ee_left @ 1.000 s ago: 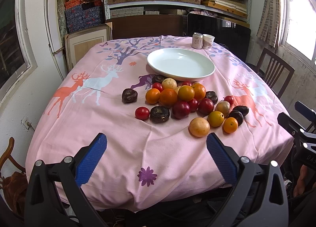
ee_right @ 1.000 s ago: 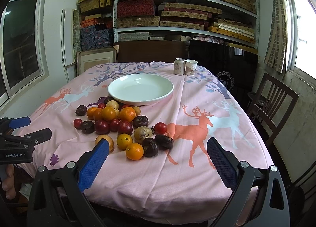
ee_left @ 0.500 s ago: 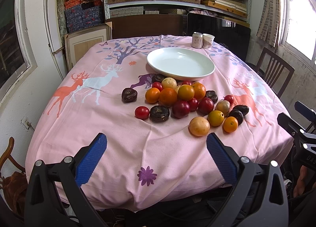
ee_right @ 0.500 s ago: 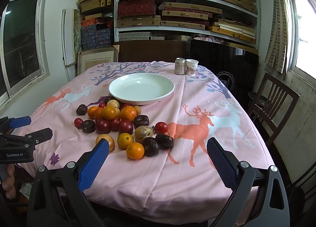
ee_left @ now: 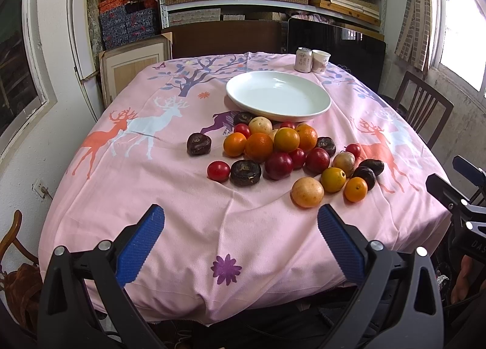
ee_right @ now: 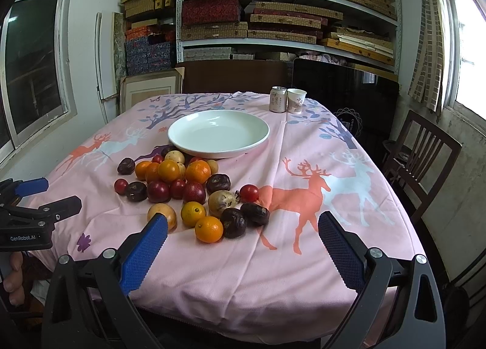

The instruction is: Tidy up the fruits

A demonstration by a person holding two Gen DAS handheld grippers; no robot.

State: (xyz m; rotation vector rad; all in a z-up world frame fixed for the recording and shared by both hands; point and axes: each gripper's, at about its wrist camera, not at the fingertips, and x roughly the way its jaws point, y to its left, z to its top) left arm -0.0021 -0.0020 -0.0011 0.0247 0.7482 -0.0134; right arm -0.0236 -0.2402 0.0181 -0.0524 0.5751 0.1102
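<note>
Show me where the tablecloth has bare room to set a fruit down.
Bare cloth: the near strip between the left gripper and the fruit pile; the right side over the orange deer print, beside the white plate. The plate itself holds nothing. Crowded: just in front of the plate, and at the can and paper cup.

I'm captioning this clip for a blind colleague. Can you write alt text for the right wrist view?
An open right claw hangs over the near edge of a pink deer-print tablecloth, holding nothing. Ahead lies a loose pile of fruits, orange, red, yellow and dark, just in front of an empty white plate. A can and paper cup stand behind it.
</note>
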